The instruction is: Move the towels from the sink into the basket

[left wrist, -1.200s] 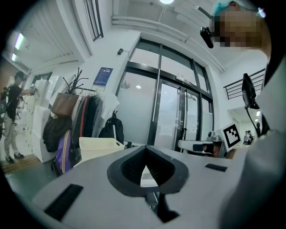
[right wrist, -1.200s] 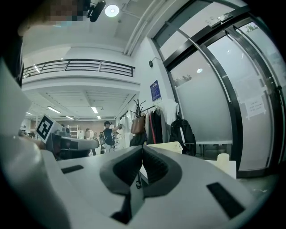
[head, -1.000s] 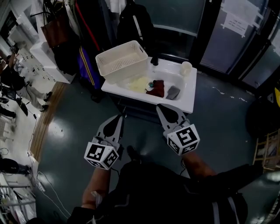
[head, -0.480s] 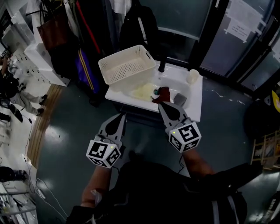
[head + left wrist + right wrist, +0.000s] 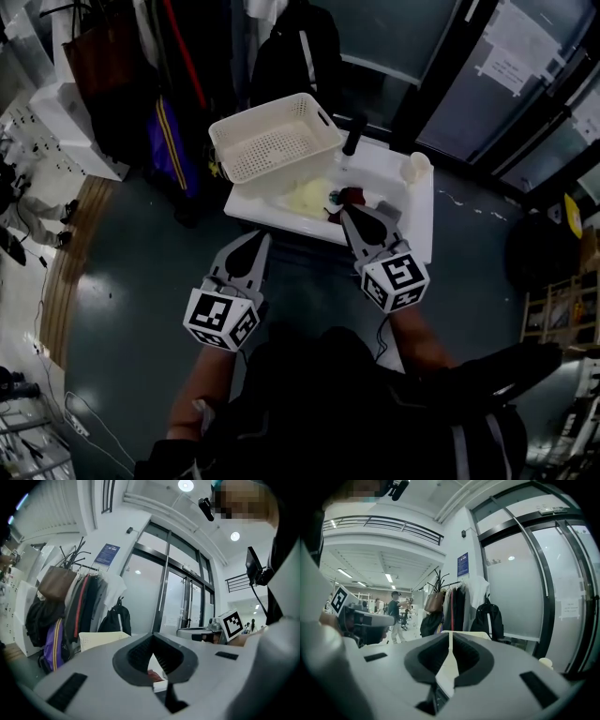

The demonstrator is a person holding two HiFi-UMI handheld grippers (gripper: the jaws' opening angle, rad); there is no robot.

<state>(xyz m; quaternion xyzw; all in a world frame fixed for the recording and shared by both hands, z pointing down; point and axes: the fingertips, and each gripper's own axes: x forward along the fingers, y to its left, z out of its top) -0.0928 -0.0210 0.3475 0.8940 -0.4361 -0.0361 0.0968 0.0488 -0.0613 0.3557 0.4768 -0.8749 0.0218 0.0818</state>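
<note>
Right gripper [image 5: 350, 215] was closed and empty, tip overlapping the white sink [image 5: 419, 217] in head view. Left gripper [image 5: 260, 240] was closed too, short of the sink. Crumpled in the basin, no clear long axis: pale yellow towel [image 5: 307, 197], dark red towel [image 5: 353, 195] beside it. A rectangular, perforated cream plastic basket [image 5: 272, 141] sat on the sink's left end. Door notice [image 5: 511, 45] was unreadable.

basket [image 5: 267, 145]: perforated plastic | sink [image 5: 422, 208]: glossy white | towels [image 5: 307, 197]: soft cloth | floor [image 5: 131, 281]: glossy
</note>
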